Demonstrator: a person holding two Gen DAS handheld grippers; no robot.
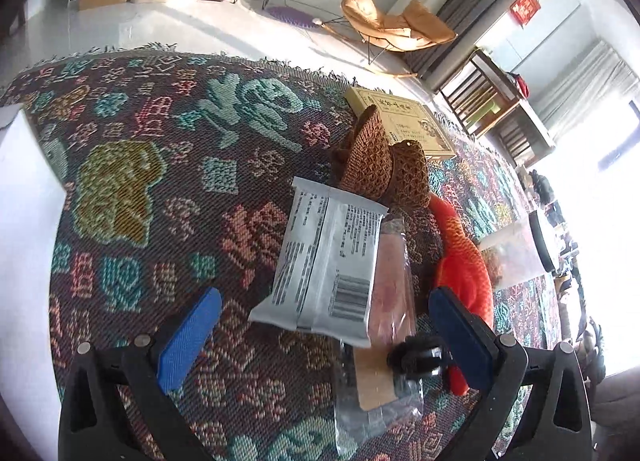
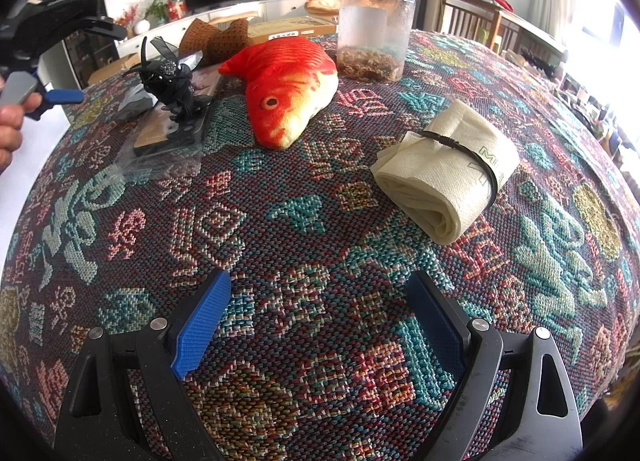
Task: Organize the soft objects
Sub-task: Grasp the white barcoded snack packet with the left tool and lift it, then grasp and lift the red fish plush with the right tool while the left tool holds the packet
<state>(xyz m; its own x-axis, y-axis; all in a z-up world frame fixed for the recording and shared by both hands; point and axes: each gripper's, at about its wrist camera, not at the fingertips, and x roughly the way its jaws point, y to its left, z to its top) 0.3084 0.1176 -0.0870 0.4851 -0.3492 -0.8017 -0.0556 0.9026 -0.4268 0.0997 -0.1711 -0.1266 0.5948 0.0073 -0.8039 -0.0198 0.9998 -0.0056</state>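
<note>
Both tools [image 1: 320, 325] [image 2: 320, 313] gape, seemingly above the woven cloth [image 2: 304, 221].

My left claw [image 1: 324, 325] is spread wide, both blue fingers [image 1: 188, 337] apart and gripping nothing, hovering just above the counter [image 1: 140, 181]. My right claw [image 2: 320, 317] is likewise wide open and empty, held low over the counter and tilted down toward it. From the right wrist view, my left hand [image 2: 10, 125] wraps the left claw's handle at that counter's far left edge.

The rolled cloth [image 2: 448, 177] shows green letters, perhaps "MU"; other print is illegible.
</note>
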